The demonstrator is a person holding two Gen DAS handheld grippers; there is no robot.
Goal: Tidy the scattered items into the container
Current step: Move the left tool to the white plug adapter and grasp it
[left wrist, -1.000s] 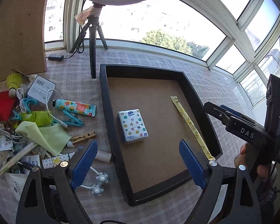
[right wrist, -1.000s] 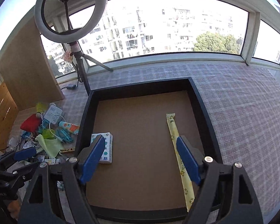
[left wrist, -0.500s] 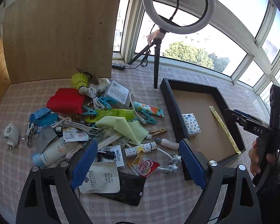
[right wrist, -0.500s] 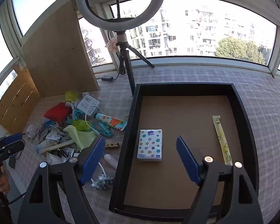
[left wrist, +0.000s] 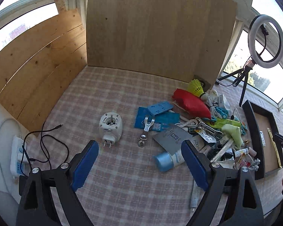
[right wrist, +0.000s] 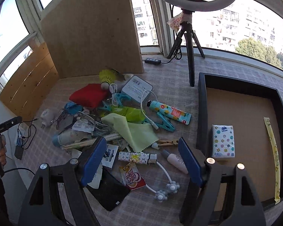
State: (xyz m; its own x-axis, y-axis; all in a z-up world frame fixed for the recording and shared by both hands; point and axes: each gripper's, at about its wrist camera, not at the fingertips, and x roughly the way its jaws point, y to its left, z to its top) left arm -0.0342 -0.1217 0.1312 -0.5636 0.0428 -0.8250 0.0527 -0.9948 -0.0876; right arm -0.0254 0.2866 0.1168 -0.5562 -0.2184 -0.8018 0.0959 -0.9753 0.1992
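The black tray (right wrist: 201, 113), your container, sits at the right of the table (left wrist: 107, 94). It holds a tissue pack (right wrist: 223, 141) near its left wall and a long yellow sachet (right wrist: 272, 150) toward its right side, both where they lay a second ago. Since then you have swung both views leftward: the tray filled your left wrist view before and now shows only at its far right edge (left wrist: 251, 131). The scattered pile (right wrist: 111, 116) now lies ahead of your right hand-held gripper (right wrist: 142, 160), whose jaws stand apart and empty over a patterned tube (right wrist: 137, 157) and a coffee creamer sachet (right wrist: 132, 177). Your left hand-held gripper (left wrist: 139, 162) is also spread wide, empty, with a white plug adapter (left wrist: 110, 127) and a blue-capped tube (left wrist: 168, 160) beyond its pads.
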